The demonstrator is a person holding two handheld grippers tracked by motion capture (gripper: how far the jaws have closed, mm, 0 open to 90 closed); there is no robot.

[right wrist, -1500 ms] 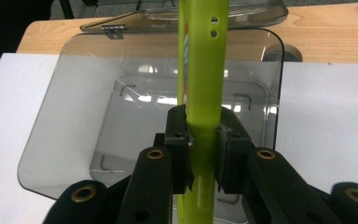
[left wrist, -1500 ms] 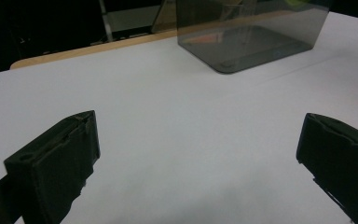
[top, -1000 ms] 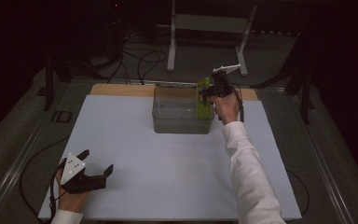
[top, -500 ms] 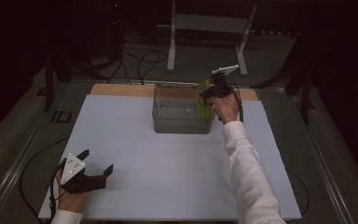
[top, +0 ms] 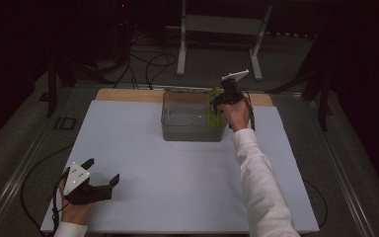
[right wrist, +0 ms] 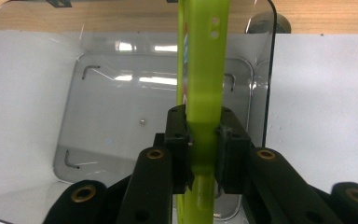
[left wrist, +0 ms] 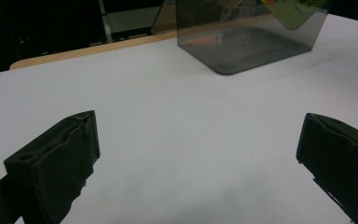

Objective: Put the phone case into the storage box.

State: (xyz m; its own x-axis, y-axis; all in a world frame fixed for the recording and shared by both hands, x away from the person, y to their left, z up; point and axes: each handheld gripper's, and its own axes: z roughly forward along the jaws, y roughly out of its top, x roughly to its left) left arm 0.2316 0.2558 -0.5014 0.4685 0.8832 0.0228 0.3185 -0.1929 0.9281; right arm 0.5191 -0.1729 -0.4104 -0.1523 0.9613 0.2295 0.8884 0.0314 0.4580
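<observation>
A flat yellow-green plastic piece (right wrist: 203, 70) stands on edge between my right gripper's (right wrist: 204, 140) two pads, which are shut on its lower part. It hangs over the right side of a clear plastic bin (right wrist: 37, 93) whose floor looks bare. From above, the right gripper (top: 222, 101) sits at the bin's (top: 177, 131) right end with the green piece (top: 216, 107) beside the wall. My left gripper (top: 102, 170) rests at the table's near left corner, open with nothing in it. In the left gripper view its jaws (left wrist: 200, 154) stand wide over bare white tabletop.
The bin (left wrist: 251, 42) stands at the far middle of the white table (top: 177, 187), just before a wooden strip (top: 128, 95) along the back edge. Cables and a metal stand (top: 217, 29) are on the floor behind the table.
</observation>
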